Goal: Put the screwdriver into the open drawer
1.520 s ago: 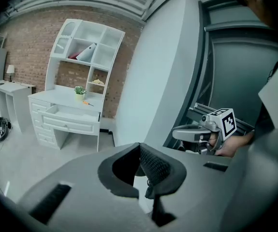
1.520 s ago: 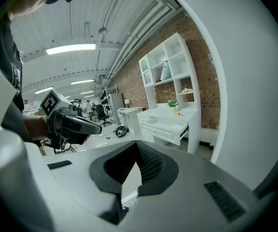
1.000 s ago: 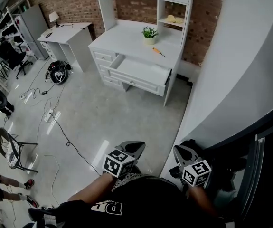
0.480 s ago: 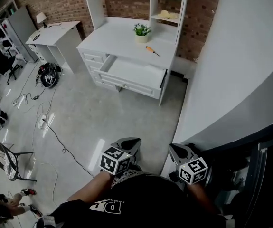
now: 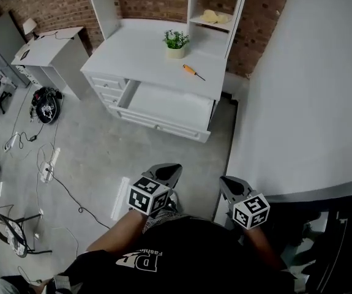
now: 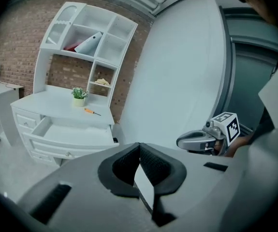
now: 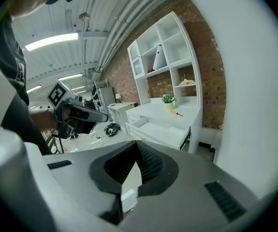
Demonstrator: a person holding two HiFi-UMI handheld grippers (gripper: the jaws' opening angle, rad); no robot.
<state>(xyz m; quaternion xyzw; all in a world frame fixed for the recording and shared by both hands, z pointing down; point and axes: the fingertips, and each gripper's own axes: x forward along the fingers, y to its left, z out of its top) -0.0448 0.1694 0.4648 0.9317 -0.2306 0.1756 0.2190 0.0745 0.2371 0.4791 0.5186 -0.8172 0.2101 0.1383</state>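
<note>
A: The white painted-wood desk (image 5: 148,60) looks smooth and matt, and its open white drawer (image 5: 166,103) shares that finish.
B: On the desk, the small orange-handled screwdriver (image 5: 193,71) seems plastic at the grip, with a thin dark metal shaft.
A: Behind the desk the red brick wall (image 5: 53,2) is rough and dull.
B: In front of the desk the pale grey floor (image 5: 133,149) is smooth, with a glossy sheen. Right of the desk, the curved white wall (image 5: 304,90) is plain, smooth and matt.
</note>
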